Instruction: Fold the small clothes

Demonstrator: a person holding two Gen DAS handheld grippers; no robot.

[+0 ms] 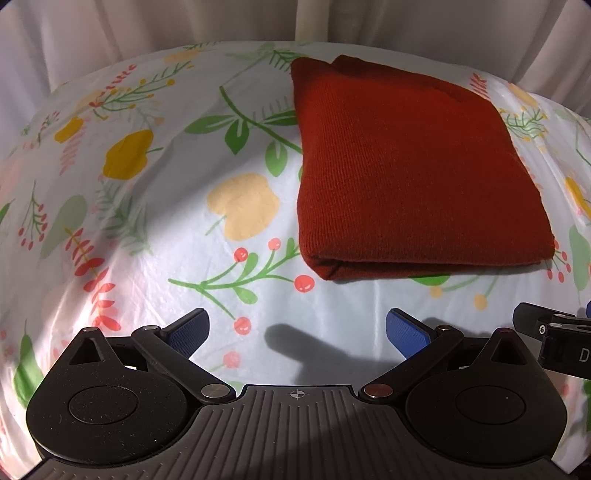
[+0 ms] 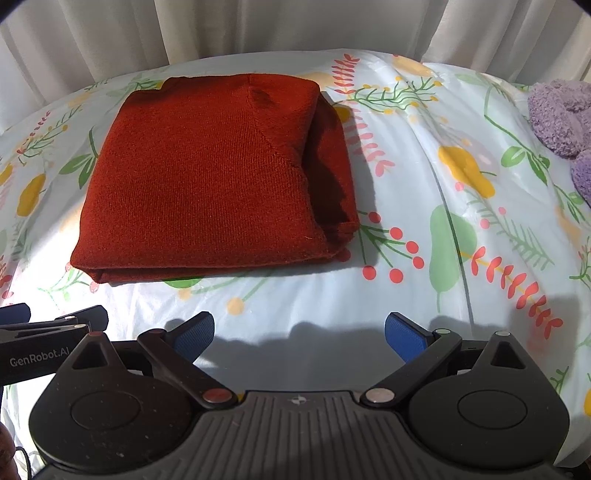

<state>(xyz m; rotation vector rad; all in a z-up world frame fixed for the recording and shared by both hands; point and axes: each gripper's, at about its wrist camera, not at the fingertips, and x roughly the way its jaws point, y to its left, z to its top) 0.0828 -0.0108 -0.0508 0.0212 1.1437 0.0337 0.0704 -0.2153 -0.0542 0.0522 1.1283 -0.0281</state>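
Note:
A rust-red knitted garment lies folded into a thick rectangle on the floral sheet, right of centre in the left wrist view. The right wrist view has the same garment left of centre, with looser layers showing along its right side. My left gripper hovers open over bare sheet, just short of the garment's near folded edge, with nothing between its blue pads. My right gripper is open too, empty, short of the garment's near right corner. Each gripper shows at the edge of the other's view.
A white sheet printed with flowers and leaves covers the surface. A fluffy purple item lies at the far right. Pale curtains hang behind the far edge. Bare sheet stretches left of the garment.

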